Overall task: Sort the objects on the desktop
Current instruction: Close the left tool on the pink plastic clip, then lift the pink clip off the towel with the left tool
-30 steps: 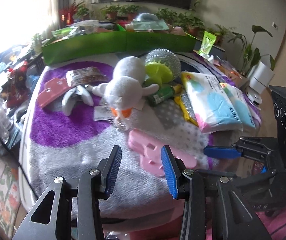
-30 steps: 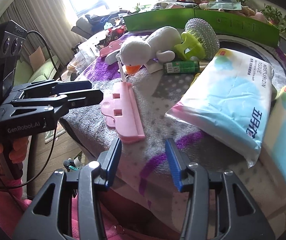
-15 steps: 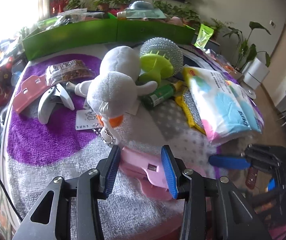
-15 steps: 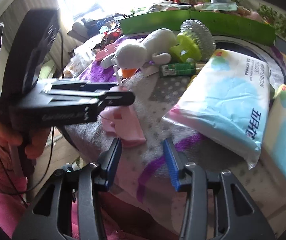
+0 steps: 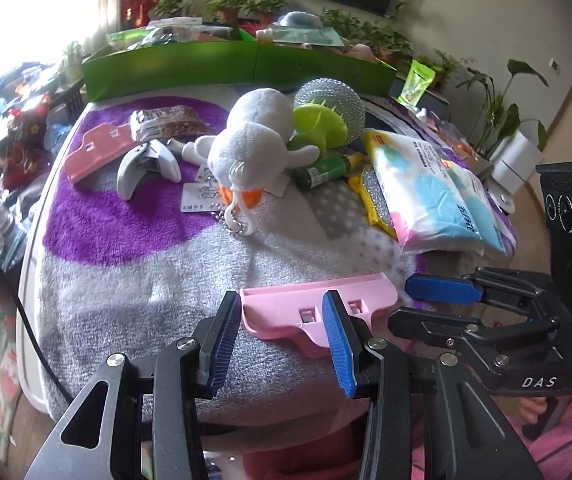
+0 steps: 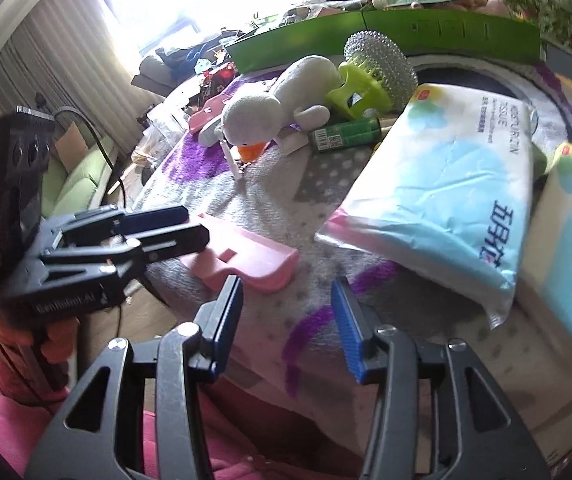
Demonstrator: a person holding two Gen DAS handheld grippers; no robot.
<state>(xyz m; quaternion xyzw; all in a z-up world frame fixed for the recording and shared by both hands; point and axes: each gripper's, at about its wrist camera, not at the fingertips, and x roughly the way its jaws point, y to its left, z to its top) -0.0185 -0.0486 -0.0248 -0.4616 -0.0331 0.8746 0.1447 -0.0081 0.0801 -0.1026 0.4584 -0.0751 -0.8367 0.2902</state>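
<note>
Left gripper (image 5: 282, 332) stands wide, empty, fingers straddling the pink plastic clip (image 5: 318, 314) to grasp it; right gripper (image 6: 288, 316) waits wide, empty.

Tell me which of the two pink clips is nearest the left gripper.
The pale pink clip at the near table edge, right by the left gripper; the darker pink clip lies far off beside the snack packet.

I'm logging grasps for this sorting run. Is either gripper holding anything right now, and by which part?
Nothing is held. The left gripper stands open around the near edge of the pink clip, pads not pressing. The right gripper is open over the blanket.
</note>
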